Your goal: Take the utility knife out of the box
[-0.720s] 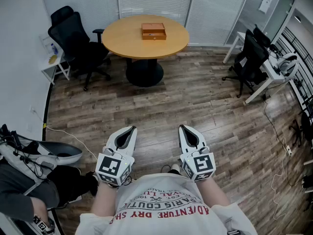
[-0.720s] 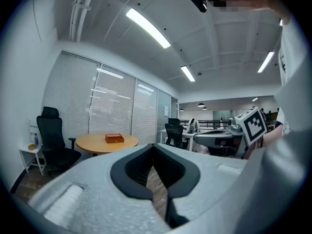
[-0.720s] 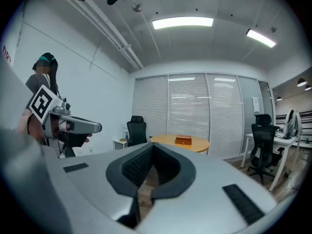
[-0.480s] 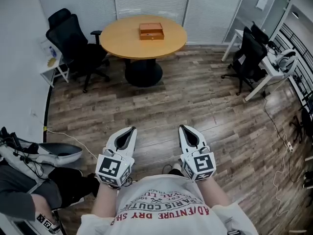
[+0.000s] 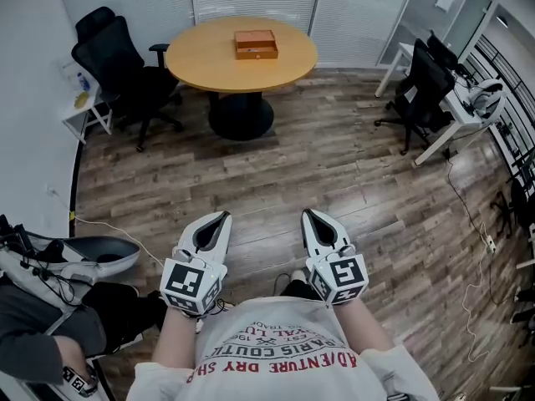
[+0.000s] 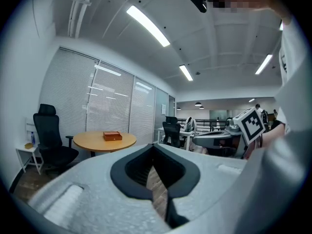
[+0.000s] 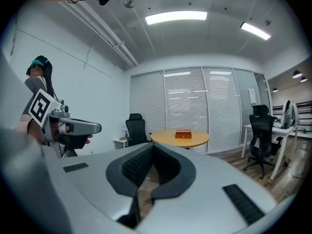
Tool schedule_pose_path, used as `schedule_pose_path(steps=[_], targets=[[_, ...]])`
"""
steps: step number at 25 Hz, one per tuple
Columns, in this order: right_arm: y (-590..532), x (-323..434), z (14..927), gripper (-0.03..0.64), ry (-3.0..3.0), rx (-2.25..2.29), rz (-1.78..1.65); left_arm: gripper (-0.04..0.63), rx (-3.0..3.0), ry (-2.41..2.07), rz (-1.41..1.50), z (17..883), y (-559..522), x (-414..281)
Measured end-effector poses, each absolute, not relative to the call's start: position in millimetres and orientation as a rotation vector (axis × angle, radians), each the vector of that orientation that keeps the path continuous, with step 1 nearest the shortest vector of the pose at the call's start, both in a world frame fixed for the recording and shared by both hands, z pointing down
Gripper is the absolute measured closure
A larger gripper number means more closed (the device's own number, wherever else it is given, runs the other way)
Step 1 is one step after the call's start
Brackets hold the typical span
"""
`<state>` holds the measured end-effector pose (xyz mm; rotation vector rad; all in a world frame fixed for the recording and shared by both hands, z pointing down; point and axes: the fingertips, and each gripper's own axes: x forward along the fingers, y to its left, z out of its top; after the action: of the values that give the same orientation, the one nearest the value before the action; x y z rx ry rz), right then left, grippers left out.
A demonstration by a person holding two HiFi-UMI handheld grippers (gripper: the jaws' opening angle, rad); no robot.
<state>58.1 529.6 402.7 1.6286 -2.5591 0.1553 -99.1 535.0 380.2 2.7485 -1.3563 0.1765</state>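
The left gripper (image 5: 224,216) and the right gripper (image 5: 307,213) are held side by side above the wood floor (image 5: 351,174), each with jaws pressed together on nothing. The wooden box (image 5: 256,44) is seen well ahead on the round table (image 5: 196,67), lid down, its inside hidden.

Reddish-brown box (image 5: 256,44) on a tan table (image 5: 209,61), black chair (image 5: 117,65), brown wood-grain floor (image 5: 334,174).

The person's shirt (image 5: 284,345) reads, upside down, "ADVENTURE DRY" and "PARIS".
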Motion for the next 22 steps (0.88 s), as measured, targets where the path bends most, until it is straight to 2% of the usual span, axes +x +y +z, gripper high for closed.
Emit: schedule_pose_path(steps=[12,22], targets=[[467.3,64.7,419.1,0.609,-2.613,1.486,0.149,0.6,2.68,-1.431,0.227,396.3,480.6,-85.3],[349.6,107.8,415.3,0.609,-2.682,1.335,0.15,0.6,2.558,-1.568,0.184,386.1,369.1,-40.1]])
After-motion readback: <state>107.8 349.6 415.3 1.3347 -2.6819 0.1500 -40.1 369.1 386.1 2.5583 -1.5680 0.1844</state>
